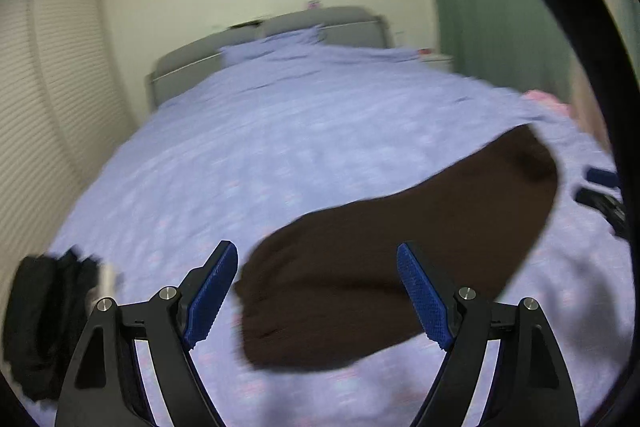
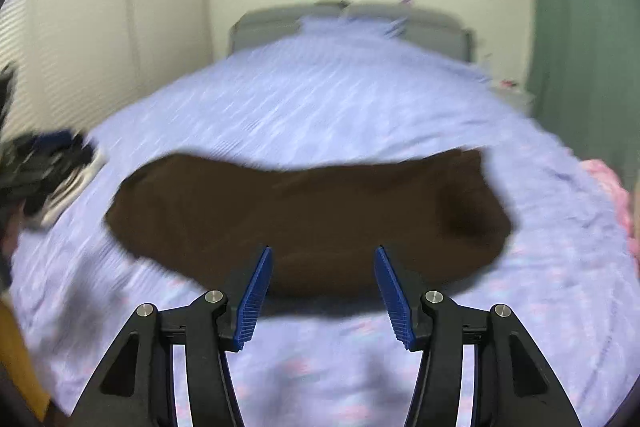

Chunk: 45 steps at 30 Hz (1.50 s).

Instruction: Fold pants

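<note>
Looks like a fold is laid; pants (image 2: 308, 219) lie as a long dark strip across the bed (image 2: 320, 99); left tongs (image 1: 318, 291) and right tongs (image 2: 323, 291) both gape empty above it; next I'd grab one end and double it over.

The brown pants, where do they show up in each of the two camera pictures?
Left wrist view: the brown pants lie lower centre to right, slanting up toward the right edge, on the lilac bedspread.
Right wrist view: the brown pants stretch across the middle, just beyond the open jaws.
Shared landmark: the grey headboard at the far end of the bed.
</note>
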Available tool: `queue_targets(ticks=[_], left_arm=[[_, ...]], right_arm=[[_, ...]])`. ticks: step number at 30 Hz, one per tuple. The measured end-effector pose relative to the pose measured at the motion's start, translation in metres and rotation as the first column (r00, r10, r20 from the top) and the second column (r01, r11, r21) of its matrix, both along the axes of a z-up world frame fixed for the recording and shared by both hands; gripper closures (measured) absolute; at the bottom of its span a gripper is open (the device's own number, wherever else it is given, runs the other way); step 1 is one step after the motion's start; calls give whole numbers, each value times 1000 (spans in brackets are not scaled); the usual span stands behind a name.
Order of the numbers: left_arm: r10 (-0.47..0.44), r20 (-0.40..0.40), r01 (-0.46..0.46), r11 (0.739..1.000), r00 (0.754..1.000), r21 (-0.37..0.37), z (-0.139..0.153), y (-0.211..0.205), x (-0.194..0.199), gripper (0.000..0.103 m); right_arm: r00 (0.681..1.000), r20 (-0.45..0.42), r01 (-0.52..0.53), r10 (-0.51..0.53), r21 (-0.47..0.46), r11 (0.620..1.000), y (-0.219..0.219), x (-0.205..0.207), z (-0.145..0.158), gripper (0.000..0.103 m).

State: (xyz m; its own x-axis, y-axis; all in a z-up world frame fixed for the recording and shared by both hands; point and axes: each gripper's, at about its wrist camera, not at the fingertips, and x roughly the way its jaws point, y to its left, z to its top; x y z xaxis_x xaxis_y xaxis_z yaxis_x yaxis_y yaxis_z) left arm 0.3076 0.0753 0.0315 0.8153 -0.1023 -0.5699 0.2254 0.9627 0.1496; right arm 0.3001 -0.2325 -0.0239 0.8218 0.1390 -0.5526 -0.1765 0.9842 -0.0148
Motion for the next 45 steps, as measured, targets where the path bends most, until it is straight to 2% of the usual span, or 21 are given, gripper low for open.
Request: queue_targets(ticks=[4,8,11,14,19,24,25,26,27,28,32,34,36,38,40,41,42,44,45], left_arm=[[-143,16,143,990,990,2,2,-46,20,21],[-191,-32,190,981,981,-35,-6,-87,46,23],[-178,-73,173,983,981,-68,-19,-101,61,36],[-158,-103,151,986,982,-77,-33,-106,67,37],[-125,-126,120,992,984,-46,-50,-104,78,37],[-74,-158,71,997,985,-24,-64,-98,88,38],[-70,-159,69,998,985,-9,-66,-98,88,38],[-68,-159,71,997,985,10,-69,-100,88,38],[-70,-156,75,997,985,21,-71,-101,88,38],[-72,-151,77,997,986,31,-73,-104,87,38],[-47,-151,54,998,987,41,-82,-104,91,38],[-19,-163,26,999,987,42,-89,-103,94,38],[-7,-176,14,999,984,38,-95,-104,96,38],[1,-179,7,999,984,47,-97,-106,98,38],[7,-181,3,999,984,53,-99,-106,99,38],[12,-180,-2,999,984,53,-98,-105,98,38],[13,-179,-5,999,984,46,-97,-105,98,38],[16,-163,-13,1000,987,22,-90,-104,93,38],[15,-151,-14,1000,988,12,-86,-102,89,38]], right_arm=[[992,51,115,-117,42,992,-52,11,12,49],[983,79,161,-169,95,982,-92,28,13,49],[985,71,147,-156,113,983,-107,51,12,49],[994,40,101,-106,103,990,-112,84,9,49],[999,-41,21,-17,95,995,-110,132,-8,49],[987,-161,18,-7,68,998,-106,168,-38,50],[981,-192,14,-1,67,998,-105,174,-45,56],[975,-222,21,-11,42,999,-103,179,-52,74],[973,-231,34,-31,10,999,-101,179,-54,75],[979,-199,33,-40,-37,999,-97,177,-50,78],[991,-90,93,-98,-60,994,-102,176,-25,78],[986,-102,126,-135,-90,988,-105,189,-25,78],[980,-155,109,-122,-91,990,-103,203,-35,78],[974,-194,97,-120,-122,988,-99,210,-46,75],[975,-179,108,-130,-127,986,-100,205,-43,66],[977,-162,120,-137,-113,986,-102,199,-38,56],[980,-133,136,-148,-94,986,-105,191,-31,50],[983,-42,178,-181,-68,982,-110,169,-15,26],[980,3,200,-200,-57,978,-113,158,-9,21]])
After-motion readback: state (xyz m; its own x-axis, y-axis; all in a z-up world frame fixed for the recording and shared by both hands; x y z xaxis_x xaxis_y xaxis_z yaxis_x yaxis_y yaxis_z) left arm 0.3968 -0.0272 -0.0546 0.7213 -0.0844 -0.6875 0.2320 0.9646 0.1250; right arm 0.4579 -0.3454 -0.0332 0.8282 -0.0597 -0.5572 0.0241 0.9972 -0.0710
